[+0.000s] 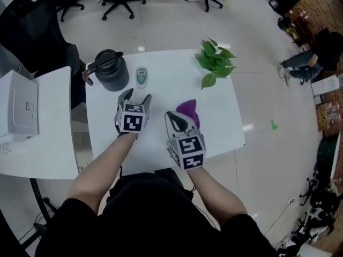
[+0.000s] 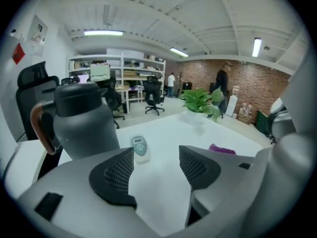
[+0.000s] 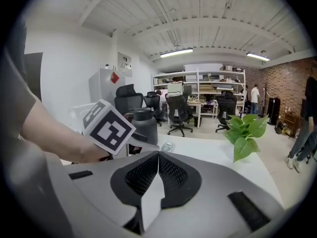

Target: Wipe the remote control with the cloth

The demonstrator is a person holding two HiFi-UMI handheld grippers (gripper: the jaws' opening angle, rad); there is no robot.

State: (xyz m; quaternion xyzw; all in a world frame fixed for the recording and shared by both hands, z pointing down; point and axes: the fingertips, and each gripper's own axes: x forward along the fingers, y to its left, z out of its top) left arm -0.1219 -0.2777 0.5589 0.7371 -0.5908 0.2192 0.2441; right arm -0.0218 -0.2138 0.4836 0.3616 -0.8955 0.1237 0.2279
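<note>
While the remote lies flat on the white table just beside the dark jug, the left gripper hovers short of it with jaws spread and nothing between them, lined up, I judge, to steady it. The right gripper has its jaws pressed together on nothing, right by the purple cloth, so wiping looks not yet begun. That gripper hides part of the cloth, contact between them cannot be told, and the right gripper view misses the cloth entirely
</note>
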